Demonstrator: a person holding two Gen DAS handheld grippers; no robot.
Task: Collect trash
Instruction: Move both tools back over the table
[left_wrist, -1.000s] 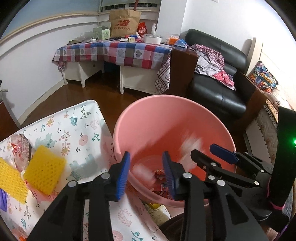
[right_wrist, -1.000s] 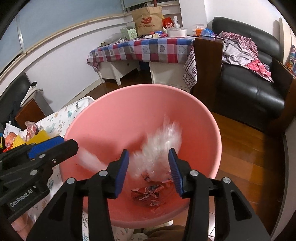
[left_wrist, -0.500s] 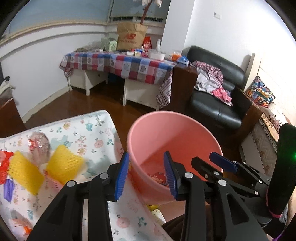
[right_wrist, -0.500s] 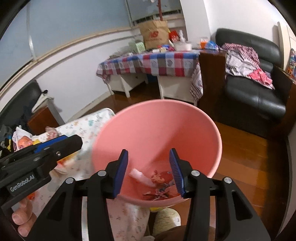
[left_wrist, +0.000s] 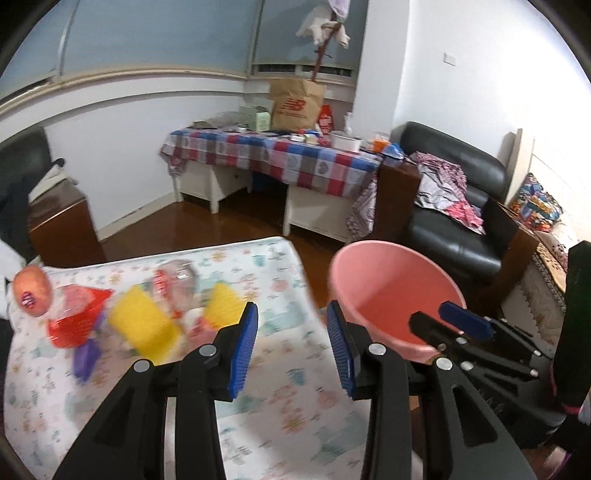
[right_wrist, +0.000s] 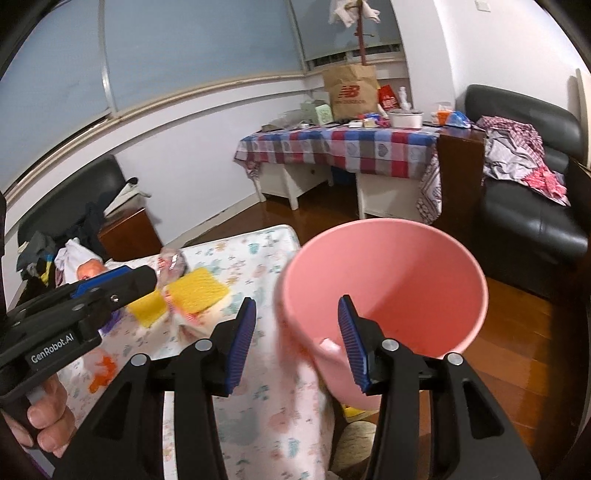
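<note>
Both grippers have pulled back and up from the pink bin, jaws open and empty; reaching carelessly for the yellow sponges could knock trash off the tabletop.

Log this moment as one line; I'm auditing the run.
left tool: open, empty | right tool: open, empty | pink bin: beside table
</note>
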